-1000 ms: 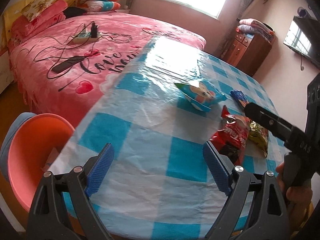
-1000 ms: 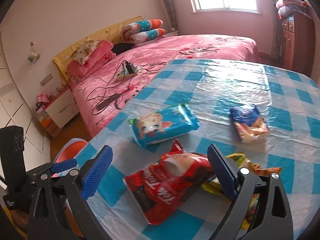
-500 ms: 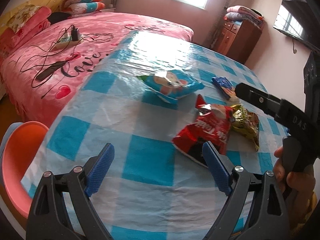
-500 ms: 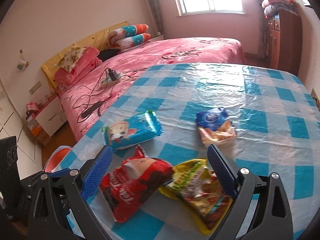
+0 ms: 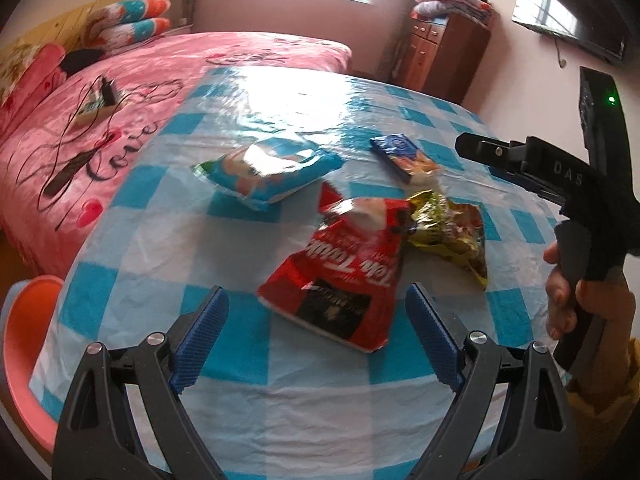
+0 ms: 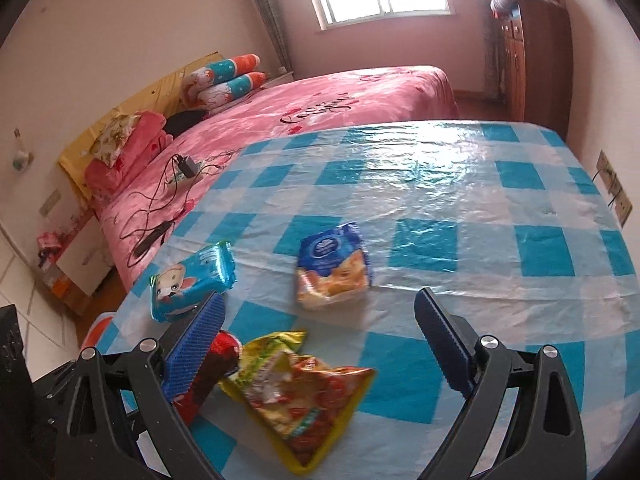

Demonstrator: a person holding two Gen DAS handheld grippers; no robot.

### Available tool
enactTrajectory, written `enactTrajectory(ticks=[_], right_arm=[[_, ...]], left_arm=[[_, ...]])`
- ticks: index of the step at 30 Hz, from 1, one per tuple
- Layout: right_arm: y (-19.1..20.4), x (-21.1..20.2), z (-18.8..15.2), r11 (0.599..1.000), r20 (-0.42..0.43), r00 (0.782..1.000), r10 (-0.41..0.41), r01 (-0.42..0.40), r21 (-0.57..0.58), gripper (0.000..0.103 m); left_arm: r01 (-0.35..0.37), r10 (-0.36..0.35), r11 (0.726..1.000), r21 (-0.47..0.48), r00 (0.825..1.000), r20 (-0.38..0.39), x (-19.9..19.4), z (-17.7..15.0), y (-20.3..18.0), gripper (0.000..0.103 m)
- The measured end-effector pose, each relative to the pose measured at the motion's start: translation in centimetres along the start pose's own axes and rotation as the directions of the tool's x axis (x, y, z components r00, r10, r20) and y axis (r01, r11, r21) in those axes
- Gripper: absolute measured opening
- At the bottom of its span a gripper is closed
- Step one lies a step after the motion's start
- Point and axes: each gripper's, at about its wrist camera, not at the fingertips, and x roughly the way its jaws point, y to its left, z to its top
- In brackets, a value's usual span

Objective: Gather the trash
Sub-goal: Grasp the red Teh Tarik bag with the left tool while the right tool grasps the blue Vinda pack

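Several snack wrappers lie on a blue-and-white checked tablecloth (image 5: 160, 240). A red bag (image 5: 344, 276) lies just beyond my open left gripper (image 5: 316, 328), its near end between the fingertips, untouched. Beside it are a yellow-green bag (image 5: 448, 232) (image 6: 296, 396), a blue cartoon pack (image 5: 268, 172) (image 6: 188, 280) and a dark blue biscuit pack (image 5: 404, 156) (image 6: 332, 268). My right gripper (image 6: 320, 332) stands open above the yellow-green bag and short of the biscuit pack, nothing between its fingers. In the left wrist view it shows at the right (image 5: 520, 160), held by a hand (image 5: 580, 300).
An orange plastic stool (image 5: 28, 340) stands by the table's near left edge. A pink bed (image 6: 320, 112) with cables and a power strip (image 5: 96, 100) lies beyond the table. A wooden cabinet (image 6: 532, 48) stands at the back right.
Both grippers have swung to the right across the table. The red bag has come between the left fingertips; the yellow-green bag now lies under the right gripper. Both stay open.
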Motion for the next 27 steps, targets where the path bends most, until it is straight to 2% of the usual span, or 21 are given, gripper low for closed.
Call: enactTrajectory(ticks=[4, 10, 14, 19, 27], right_arm=[[-1.8, -0.2, 0.4, 0.998, -0.019, 0.998, 0.052, -0.051, 0.022, 0.094], [-2.2, -0.2, 0.3, 0.995, -0.059, 0.994, 0.095, -0.096, -0.004, 0.094], [-2.6, 0.5, 0.3, 0.993, -0.078, 0.99, 0.117, -0.116, 0.014, 0.094], [-2.6, 1.2, 0.5, 0.992, -0.079, 0.989, 0.123, -0.121, 0.03, 0.094], [-1.3, 3.3, 1.1, 0.997, -0.103, 0.992, 0.076, -0.075, 0.011, 0.094]], left_arm=[[-0.001, 0.001, 0.999, 0.05, 1.0, -0.012, 0.7, 0.8, -0.8, 0.09], [-0.014, 0.018, 0.993, 0.12, 0.999, -0.036, 2.4, 1.6, -1.9, 0.09], [-0.024, 0.031, 0.992, 0.124, 0.998, -0.05, 3.5, 2.1, -2.1, 0.09], [-0.041, 0.048, 0.992, 0.115, 0.997, -0.059, 4.6, 2.5, -1.9, 0.09], [-0.059, 0.067, 0.99, 0.126, 0.996, -0.06, 5.6, 2.6, -2.2, 0.09]])
